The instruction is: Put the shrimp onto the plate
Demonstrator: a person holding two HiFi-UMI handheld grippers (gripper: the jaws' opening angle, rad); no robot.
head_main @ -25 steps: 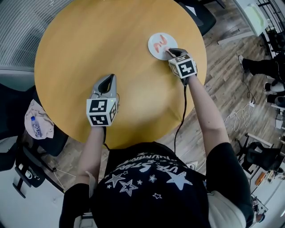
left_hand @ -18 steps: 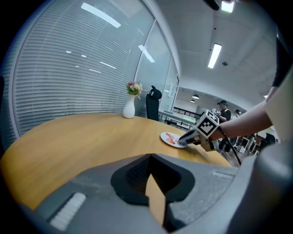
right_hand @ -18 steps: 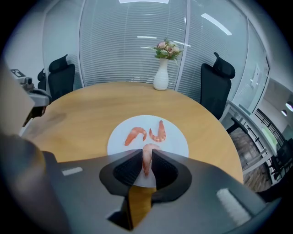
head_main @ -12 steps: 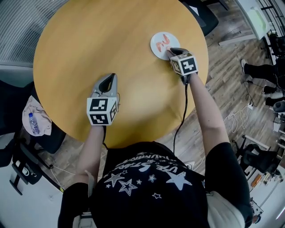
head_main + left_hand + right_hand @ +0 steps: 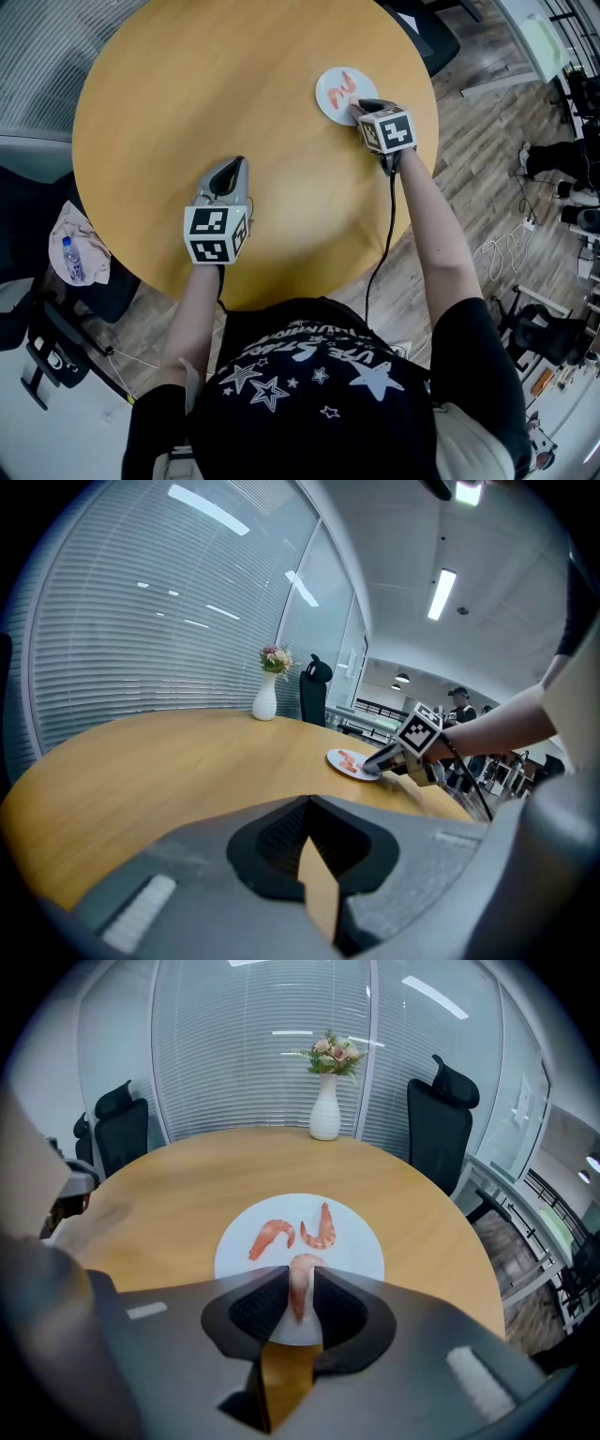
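Right gripper jaws have just been parted wide; shrimp is seen loose between them, lengthwise, on plate. Left gripper, closed, is well apart.

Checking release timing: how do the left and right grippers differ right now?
The left gripper sits over bare table, well away from the plate. The right gripper has its tips at the plate's near edge.
The left gripper's jaws are together with nothing between them. The right gripper's jaws have just been opening, with a shrimp between them over the plate.
Shared: same grey build, both angled down toward the table.
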